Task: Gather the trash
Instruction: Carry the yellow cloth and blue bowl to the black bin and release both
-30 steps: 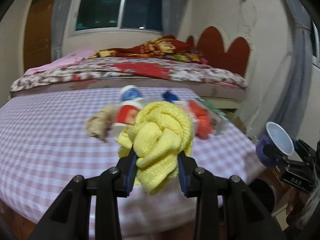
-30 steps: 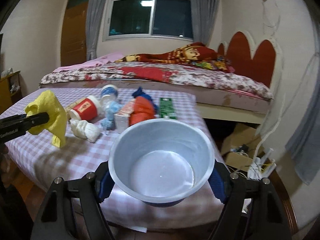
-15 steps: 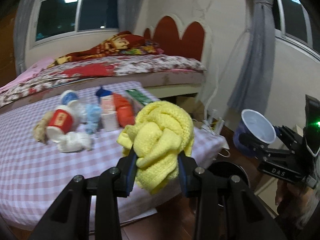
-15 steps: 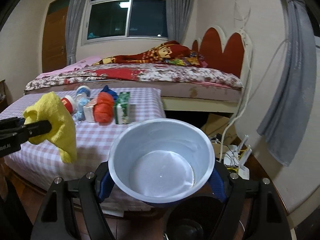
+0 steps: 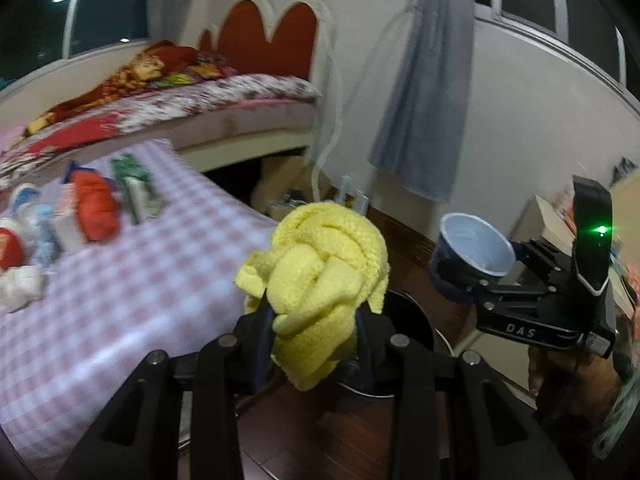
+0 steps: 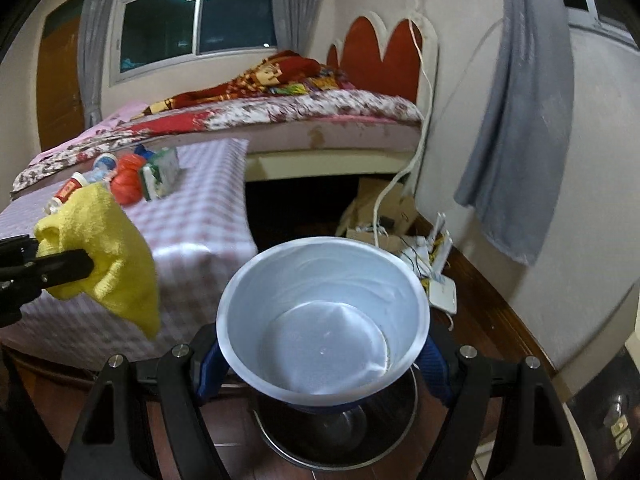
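My left gripper (image 5: 314, 336) is shut on a bunched yellow cloth (image 5: 320, 276), held past the table's right edge. The same yellow cloth (image 6: 108, 260) hangs from that gripper at the left of the right wrist view. My right gripper (image 6: 324, 360) is shut on an empty blue paper cup (image 6: 324, 320) with a white inside. From the left wrist view that cup (image 5: 472, 252) hangs at the right. Under both grippers a dark round bin (image 6: 332, 428) stands on the wooden floor, mostly hidden by the cup and the cloth. Its dark rim (image 5: 416, 320) shows behind the cloth.
A table with a pink checked cloth (image 5: 132, 280) carries a red cup (image 5: 10, 248), an orange bag (image 5: 96, 208), a green carton (image 5: 136, 192) and several other scraps. Behind stands a bed (image 6: 280, 116). A white router (image 6: 440, 288), cables and cardboard boxes (image 6: 380, 208) lie by the wall.
Both grippers have swung right, off the table and over the floor by the bin. The trash on the table has slid to the left of both views. Neither grip has changed.
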`<state>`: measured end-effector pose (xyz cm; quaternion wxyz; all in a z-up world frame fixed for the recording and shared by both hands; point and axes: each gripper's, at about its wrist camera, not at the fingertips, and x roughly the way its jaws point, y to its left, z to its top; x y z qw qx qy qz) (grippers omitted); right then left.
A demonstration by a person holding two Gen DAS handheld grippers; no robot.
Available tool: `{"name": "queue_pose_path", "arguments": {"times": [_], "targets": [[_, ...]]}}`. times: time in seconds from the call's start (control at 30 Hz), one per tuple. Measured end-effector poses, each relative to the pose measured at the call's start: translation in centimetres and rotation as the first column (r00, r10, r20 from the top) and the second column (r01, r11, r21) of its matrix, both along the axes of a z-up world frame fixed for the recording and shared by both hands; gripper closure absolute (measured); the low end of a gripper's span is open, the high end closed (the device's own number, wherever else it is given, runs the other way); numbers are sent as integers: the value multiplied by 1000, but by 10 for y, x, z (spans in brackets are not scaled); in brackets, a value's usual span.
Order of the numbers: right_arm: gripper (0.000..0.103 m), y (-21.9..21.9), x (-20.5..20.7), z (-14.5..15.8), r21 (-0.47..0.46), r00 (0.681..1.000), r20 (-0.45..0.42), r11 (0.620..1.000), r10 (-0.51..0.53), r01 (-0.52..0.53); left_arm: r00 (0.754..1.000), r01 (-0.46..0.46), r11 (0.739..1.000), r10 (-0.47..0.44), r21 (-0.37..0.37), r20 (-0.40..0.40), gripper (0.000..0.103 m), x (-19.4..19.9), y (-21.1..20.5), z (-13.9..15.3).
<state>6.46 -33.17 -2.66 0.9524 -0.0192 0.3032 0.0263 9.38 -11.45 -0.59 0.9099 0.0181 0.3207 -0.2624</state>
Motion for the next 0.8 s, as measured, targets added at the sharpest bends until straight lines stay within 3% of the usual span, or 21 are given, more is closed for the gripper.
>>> {"name": "queue_pose_path", "arguments": {"times": [0.43,0.7,0.73,0.77,0.8], "targets": [[23,-36,20,-62,-6,985,-172,1000,22,-24,978,156,986,-147,54,-151,66,33,-63,-54],[23,-47,45,-95,-4,965,-256,999,51,-54,944,220,975,-202,42,-263,64,54,-82,-89],[23,-47,49,-97,-4,963,-261,998,58,-61,938,229,973,-214,23,-273,61,55,-83,-91],[22,-46,54,-100,-18,962,-270,998,49,-56,936,231,973,-220,9,-273,43,55,-83,-92],[13,-49,60,-105,-33,958,-287,999,24,-35,944,209,978,-198,13,-262,20,55,-82,-92]]}}
